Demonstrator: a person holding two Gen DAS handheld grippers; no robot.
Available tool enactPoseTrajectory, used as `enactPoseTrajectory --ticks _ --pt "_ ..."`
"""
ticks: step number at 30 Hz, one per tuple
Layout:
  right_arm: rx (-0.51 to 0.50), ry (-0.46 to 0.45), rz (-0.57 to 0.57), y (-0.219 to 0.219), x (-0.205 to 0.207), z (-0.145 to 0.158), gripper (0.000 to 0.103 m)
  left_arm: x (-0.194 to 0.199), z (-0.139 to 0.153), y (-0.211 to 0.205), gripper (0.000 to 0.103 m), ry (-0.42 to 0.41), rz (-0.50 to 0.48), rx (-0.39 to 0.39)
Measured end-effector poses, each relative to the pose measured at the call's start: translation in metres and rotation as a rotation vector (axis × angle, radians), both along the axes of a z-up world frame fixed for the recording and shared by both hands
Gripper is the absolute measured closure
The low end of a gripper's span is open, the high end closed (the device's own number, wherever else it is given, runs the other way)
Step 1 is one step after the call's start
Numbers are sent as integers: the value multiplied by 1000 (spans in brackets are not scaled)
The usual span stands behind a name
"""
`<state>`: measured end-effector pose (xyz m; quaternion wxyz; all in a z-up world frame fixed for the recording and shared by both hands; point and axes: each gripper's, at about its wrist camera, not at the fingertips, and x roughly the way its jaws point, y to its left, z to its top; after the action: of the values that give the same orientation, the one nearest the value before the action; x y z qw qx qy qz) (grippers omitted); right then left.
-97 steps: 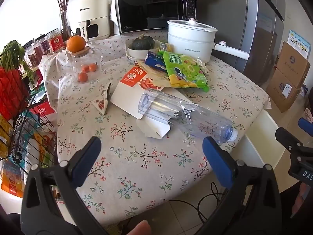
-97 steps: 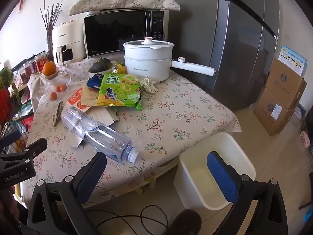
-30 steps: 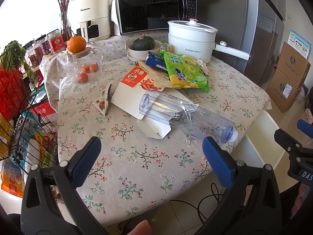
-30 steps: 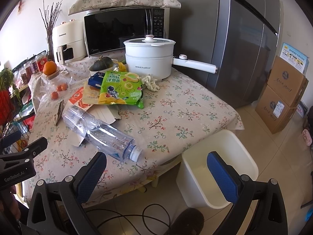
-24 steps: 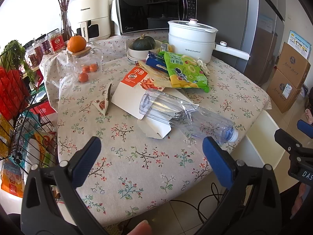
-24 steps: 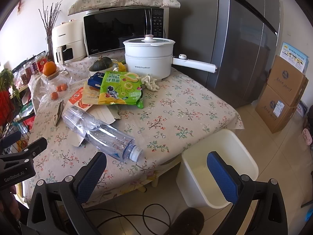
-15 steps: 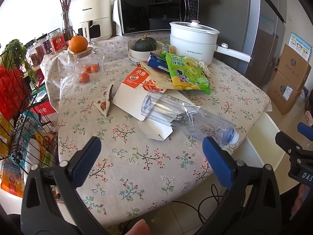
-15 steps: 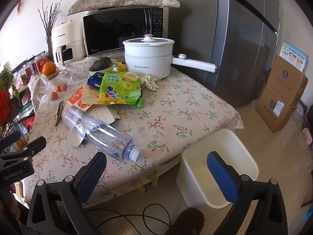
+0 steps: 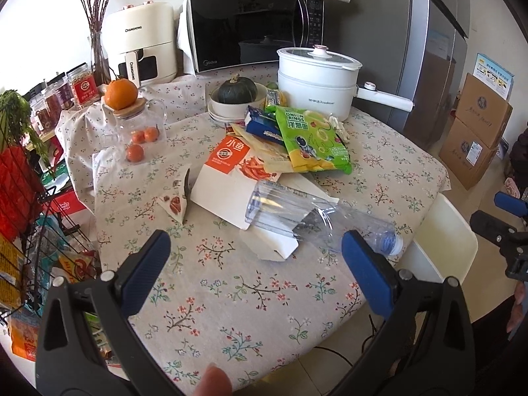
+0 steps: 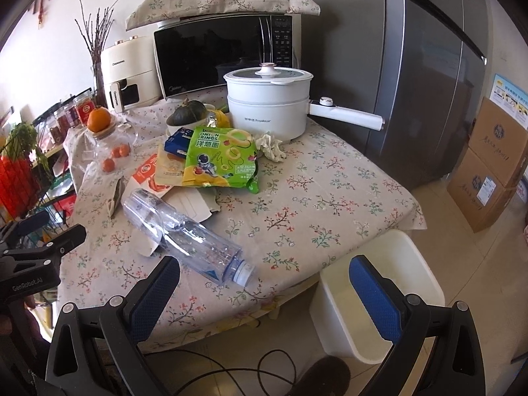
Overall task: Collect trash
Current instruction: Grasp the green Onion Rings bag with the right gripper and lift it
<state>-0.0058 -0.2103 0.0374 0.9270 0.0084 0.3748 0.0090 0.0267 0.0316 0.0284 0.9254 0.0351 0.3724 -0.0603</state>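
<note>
The surface (image 10: 316, 198) wears a floral cloth. A white electric pot (image 10: 269, 105) stands at its far side, and the rest is placed from it: a crumpled tissue (image 10: 271, 145) just in front, a green snack bag (image 10: 220, 158) atop other wrappers nearer, a clear plastic bottle (image 10: 188, 231) lying on its side nearest, across a white carton (image 9: 227, 181). Left of the pot sits a bowl holding a squash (image 9: 238, 90).
</note>
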Motion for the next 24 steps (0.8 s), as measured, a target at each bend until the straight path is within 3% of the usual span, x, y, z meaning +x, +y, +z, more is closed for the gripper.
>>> enactPoseTrajectory --ticks 7,12,16,20,24 --pt "-56 36 58 8 45 20 0 59 4 29 0 105 41 26" --pt "24 107 90 11 92 17 0 106 -13 50 2 184 58 -14" --pt "64 160 72 8 118 -7 0 135 -42 77 5 229 137 -28" --pt "63 245 49 7 146 -31 0 163 -77 95 28 323 187 -60" --pt "16 235 9 8 169 -36 0 179 -98 93 37 356 194 -70"
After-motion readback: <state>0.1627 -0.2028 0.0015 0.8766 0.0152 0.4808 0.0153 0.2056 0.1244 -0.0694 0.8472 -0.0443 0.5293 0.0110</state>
